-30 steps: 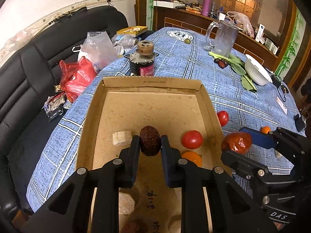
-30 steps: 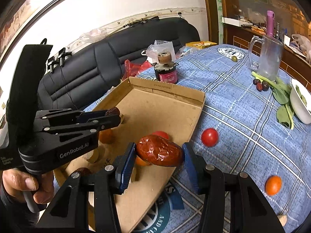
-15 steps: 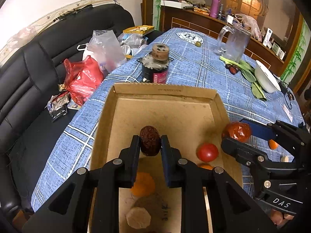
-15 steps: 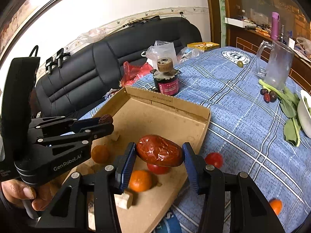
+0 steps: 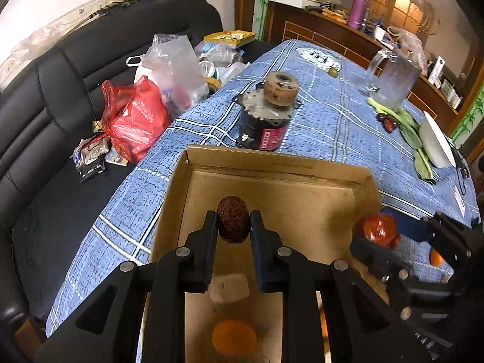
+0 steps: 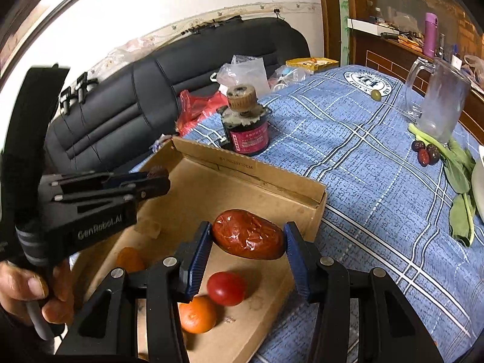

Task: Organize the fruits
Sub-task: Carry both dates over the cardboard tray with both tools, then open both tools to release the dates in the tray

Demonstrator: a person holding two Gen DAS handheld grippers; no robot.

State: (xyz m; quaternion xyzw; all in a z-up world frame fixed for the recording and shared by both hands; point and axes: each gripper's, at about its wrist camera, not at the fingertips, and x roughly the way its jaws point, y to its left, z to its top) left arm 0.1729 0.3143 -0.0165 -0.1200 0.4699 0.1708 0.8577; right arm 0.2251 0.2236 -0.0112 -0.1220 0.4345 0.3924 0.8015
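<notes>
Over the cardboard tray on the blue checked tabletop, left gripper fingers pinching a dark wrinkly date, right gripper at 3 o'clock, fingers squeezing a shiny red date, tomato and orange lying in the tray below.

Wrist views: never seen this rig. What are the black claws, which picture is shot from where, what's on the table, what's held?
There is no robot here. A person holds a handheld two-finger claw in each hand, and each claw carries a fisheye camera looking along its fingers.

In the left wrist view, the left claw is shut on a small dark wrinkled date.

In the right wrist view, the right claw is shut on a larger glossy red date.

Both hang over a shallow cardboard tray on a blue plaid tablecloth. In the tray lie a red tomato and an orange fruit. Behind it stands a small motor, with a glass mug further right.
</notes>
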